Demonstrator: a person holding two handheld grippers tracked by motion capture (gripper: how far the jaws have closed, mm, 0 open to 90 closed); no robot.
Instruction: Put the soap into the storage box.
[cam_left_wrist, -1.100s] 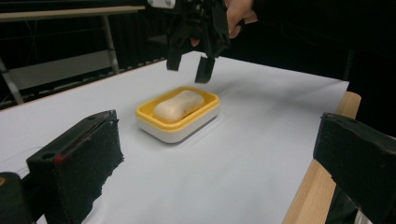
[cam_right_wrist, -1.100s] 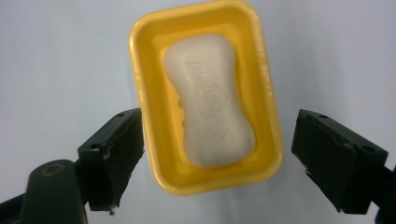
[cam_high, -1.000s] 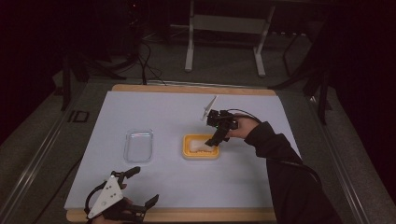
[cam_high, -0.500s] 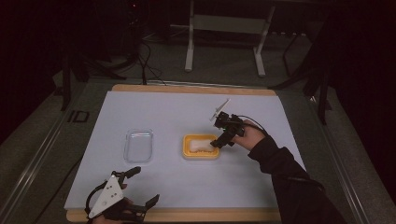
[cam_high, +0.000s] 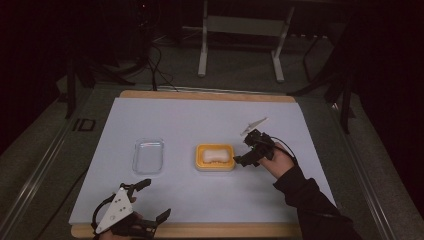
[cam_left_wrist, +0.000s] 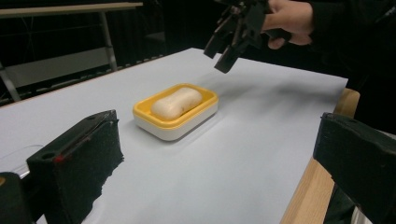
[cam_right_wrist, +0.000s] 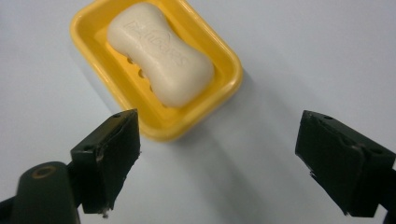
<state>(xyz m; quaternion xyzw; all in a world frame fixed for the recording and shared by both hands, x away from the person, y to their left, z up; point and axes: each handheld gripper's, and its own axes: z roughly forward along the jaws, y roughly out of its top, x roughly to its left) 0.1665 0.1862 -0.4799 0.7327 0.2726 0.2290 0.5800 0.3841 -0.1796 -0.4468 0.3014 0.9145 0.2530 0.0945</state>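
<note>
— What sort of place is this?

— A lab or test room set up for recording, not a home. The table (cam_high: 210, 120) is a wooden board under a plain pale sheet, lit in a room that is otherwise dark.

— What sits around it?

— At twelve o'clock, beyond the far edge, a white metal stand (cam_high: 240, 45) rests on a grey carpeted floor (cam_high: 175, 65). At about eleven o'clock, black cables (cam_high: 157, 65) trail across that floor. Metal rails (cam_high: 35, 180) run along the table at nine o'clock, and dark stand legs (cam_high: 340, 90) rise at two o'clock.

— Any furnishings?

— Only equipment frames and wiring.
</note>
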